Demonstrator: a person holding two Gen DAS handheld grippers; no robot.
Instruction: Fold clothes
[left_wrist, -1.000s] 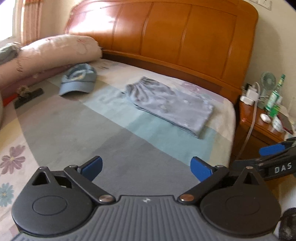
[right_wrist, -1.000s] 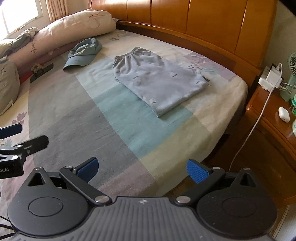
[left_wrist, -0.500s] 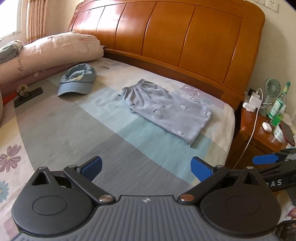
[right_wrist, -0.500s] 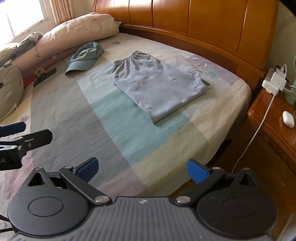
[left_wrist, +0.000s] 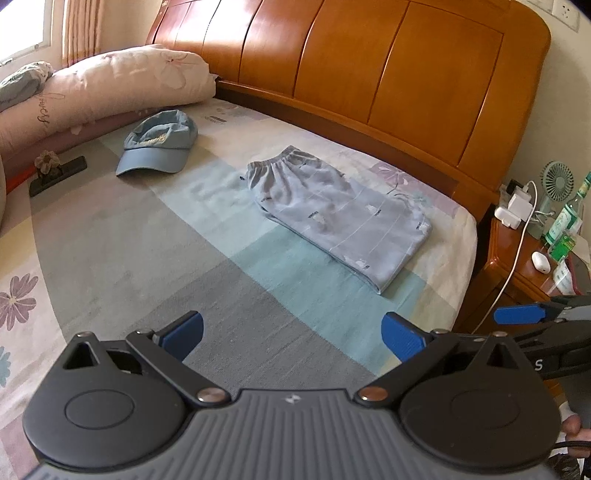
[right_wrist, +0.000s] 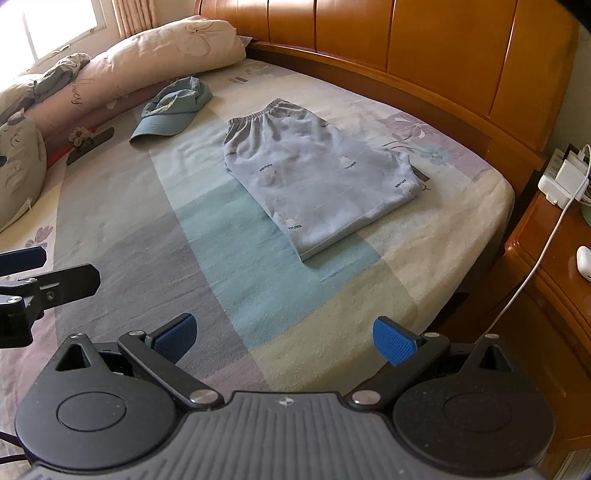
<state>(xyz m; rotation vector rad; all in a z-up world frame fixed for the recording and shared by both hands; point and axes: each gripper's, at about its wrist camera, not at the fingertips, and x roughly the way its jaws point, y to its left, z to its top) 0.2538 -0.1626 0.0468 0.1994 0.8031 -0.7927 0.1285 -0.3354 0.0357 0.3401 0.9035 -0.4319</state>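
A pair of light blue patterned trousers (left_wrist: 340, 214) lies folded flat on the bed, waistband toward the headboard; it also shows in the right wrist view (right_wrist: 317, 173). My left gripper (left_wrist: 291, 338) is open and empty, held above the grey and teal part of the bedsheet, well short of the trousers. My right gripper (right_wrist: 282, 338) is open and empty above the bed's near corner, also apart from the trousers. Each gripper appears at the edge of the other's view.
A blue cap (left_wrist: 159, 144) lies left of the trousers. A long pink pillow (left_wrist: 110, 92) lies along the left. The wooden headboard (left_wrist: 369, 70) is behind. A nightstand (left_wrist: 528, 254) at right holds a charger, cable, bottle and fan.
Both grippers have pulled back and risen a little, so the trousers sit more centred in both views. The trousers have not moved. Both grippers stay open.
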